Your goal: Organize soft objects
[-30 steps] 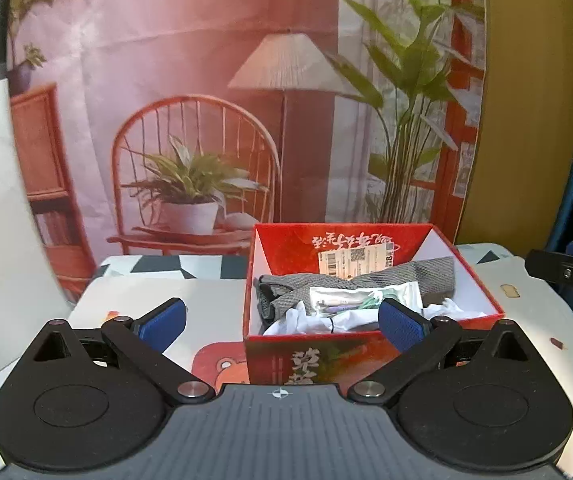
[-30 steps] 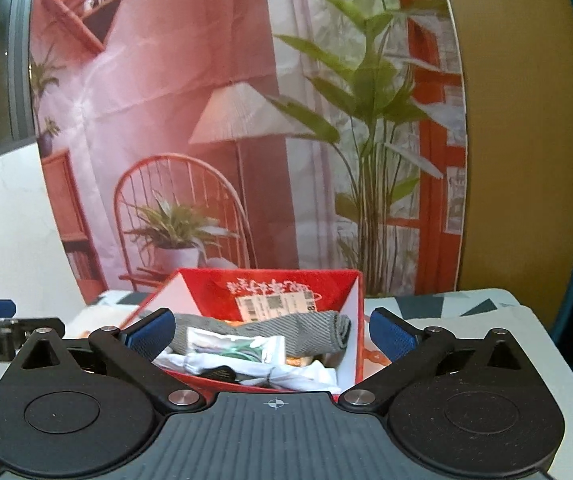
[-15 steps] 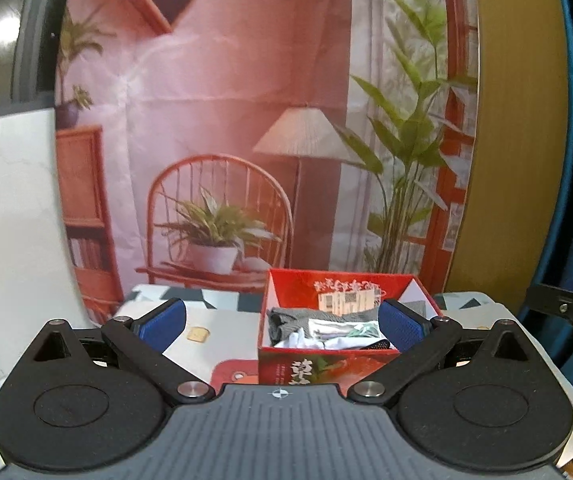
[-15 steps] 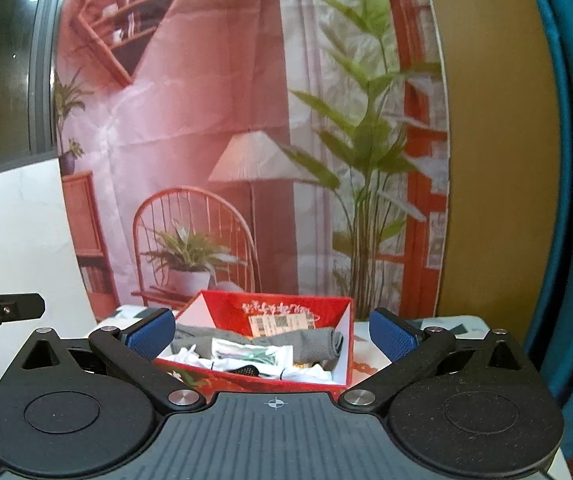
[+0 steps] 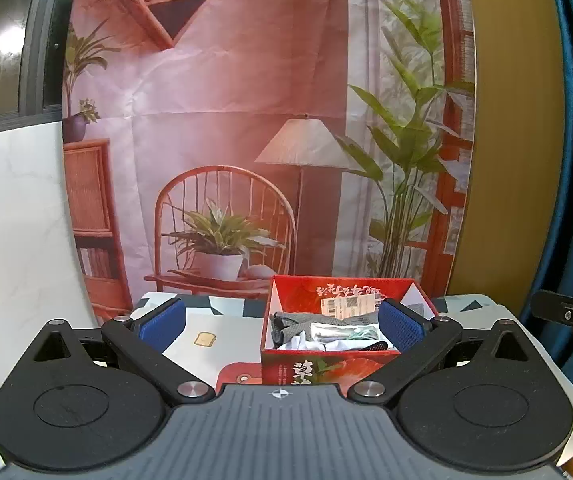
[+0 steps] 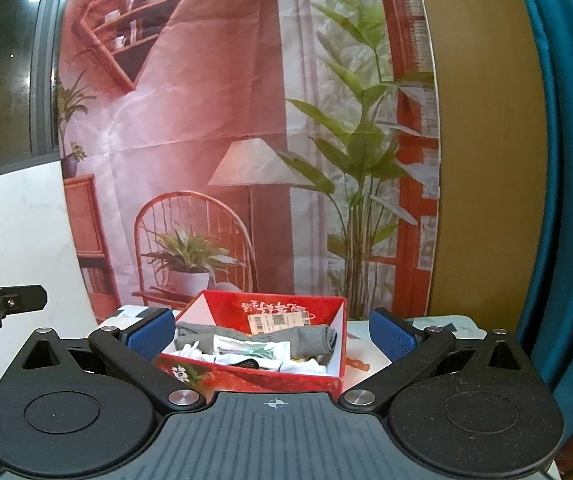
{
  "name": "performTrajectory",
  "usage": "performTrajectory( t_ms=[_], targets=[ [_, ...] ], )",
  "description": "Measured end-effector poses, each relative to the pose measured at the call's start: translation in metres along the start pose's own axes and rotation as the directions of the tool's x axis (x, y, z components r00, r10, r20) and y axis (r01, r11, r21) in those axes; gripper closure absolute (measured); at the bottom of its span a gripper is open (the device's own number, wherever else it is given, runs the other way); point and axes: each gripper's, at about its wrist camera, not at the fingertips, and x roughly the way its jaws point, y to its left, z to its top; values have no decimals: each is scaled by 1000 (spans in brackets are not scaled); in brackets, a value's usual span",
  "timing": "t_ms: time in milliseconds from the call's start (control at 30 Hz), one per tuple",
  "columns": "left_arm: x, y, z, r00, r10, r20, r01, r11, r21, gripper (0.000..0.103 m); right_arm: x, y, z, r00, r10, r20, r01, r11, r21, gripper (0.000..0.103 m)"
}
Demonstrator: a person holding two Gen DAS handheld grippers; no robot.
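The red box (image 5: 328,364) stands on the desk (image 5: 222,338), in front of a printed backdrop (image 5: 246,120). Inside it lie a grey cloth (image 6: 306,338), a clear packet (image 6: 252,346) and white fabric (image 6: 306,368). The left gripper (image 5: 281,320) and the right gripper (image 6: 272,330) hang before the box, each with fingers wide apart and holding nothing.

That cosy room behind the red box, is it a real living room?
Probably not: it looks like a staged recording corner. The chair, lamp and plants are printed on a creased backdrop hung before a dark window. The red box of soft items sits on a small table.
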Motion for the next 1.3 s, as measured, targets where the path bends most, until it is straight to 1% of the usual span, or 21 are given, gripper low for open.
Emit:
performTrajectory(
  t_ms=[733,1300],
  targets=[
    [0,5,0,1000,7,-10,-8,1000,-7,0,6,-2,1,1000,-20,-14,20,1000,4,0],
    [1,7,0,1000,6,-12,-6,1000,-7,0,7,-6,1,1000,-20,-17,21,1000,6,0]
  ],
)
